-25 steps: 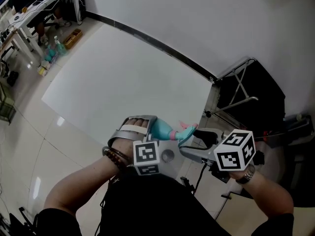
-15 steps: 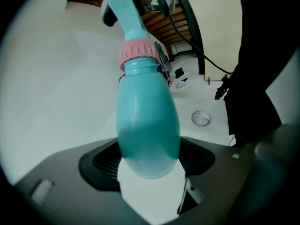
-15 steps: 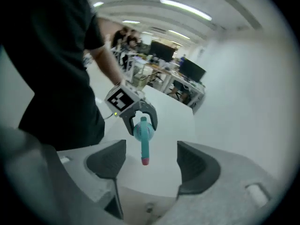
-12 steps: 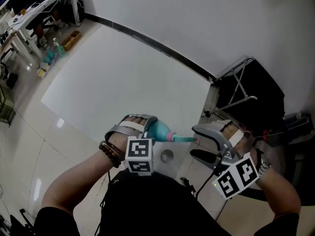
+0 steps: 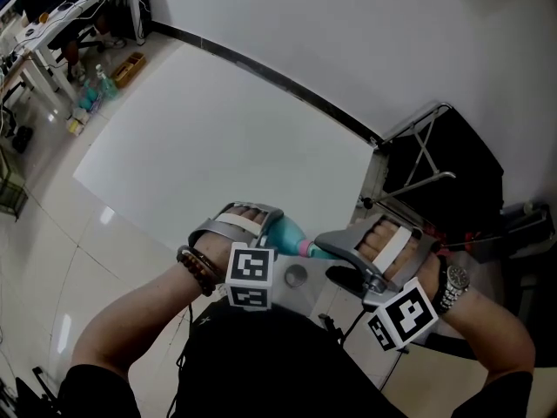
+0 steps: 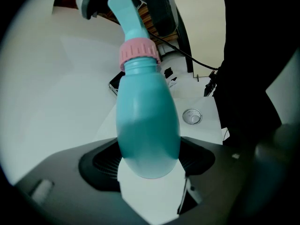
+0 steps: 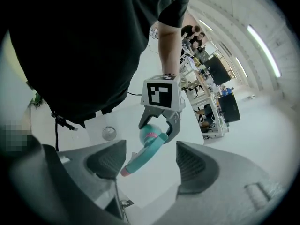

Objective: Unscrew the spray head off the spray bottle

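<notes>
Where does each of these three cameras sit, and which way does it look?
Head view: on the person's head, facing steeply down at the white table; left gripper, right gripper, forearms show.
Left gripper view: on the left gripper, facing along its jaws, shut on the spray bottle.
Right gripper view: on the right gripper, facing its open jaws and the spray head; dark shirt shows.
All three share the spray bottle.

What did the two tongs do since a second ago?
The right tongs came off the spray head, rolled over, then moved back, so the head now sits between their open jaws, not squeezed. The left tongs kept gripping the teal spray bottle in the same spot.
</notes>
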The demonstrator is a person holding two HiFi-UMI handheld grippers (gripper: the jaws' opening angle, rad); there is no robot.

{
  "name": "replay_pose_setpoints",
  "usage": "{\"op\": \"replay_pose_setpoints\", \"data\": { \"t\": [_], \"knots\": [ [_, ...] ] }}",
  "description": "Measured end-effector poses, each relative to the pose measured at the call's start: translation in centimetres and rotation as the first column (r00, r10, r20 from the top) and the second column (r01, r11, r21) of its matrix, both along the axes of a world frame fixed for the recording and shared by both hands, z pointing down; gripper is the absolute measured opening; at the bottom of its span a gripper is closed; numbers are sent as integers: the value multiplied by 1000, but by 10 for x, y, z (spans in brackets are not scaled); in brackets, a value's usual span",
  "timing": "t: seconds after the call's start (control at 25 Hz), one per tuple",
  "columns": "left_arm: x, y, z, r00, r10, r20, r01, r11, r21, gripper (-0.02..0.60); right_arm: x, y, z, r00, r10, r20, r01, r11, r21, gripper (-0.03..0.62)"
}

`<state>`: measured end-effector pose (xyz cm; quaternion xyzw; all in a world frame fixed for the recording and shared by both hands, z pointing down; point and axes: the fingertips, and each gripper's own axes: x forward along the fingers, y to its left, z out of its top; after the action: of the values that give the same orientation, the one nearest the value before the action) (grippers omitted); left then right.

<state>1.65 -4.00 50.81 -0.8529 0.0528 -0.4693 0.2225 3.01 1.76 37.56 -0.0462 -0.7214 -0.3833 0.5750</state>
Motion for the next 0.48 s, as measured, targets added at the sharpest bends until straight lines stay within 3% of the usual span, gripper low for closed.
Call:
{"op": "replay_pose_setpoints", "data": {
  "t": [0.24, 0.48],
  "knots": [
    [3, 9, 2, 999, 34, -1, -34, 999, -20, 393, -7, 2, 16, 984, -152, -94, 160, 984, 82, 299],
    [5, 8, 2, 1000, 0, 3, 0, 1000, -3, 393, -8, -2, 26, 998, -46, -36, 47, 998, 28, 226]
  ]
}}
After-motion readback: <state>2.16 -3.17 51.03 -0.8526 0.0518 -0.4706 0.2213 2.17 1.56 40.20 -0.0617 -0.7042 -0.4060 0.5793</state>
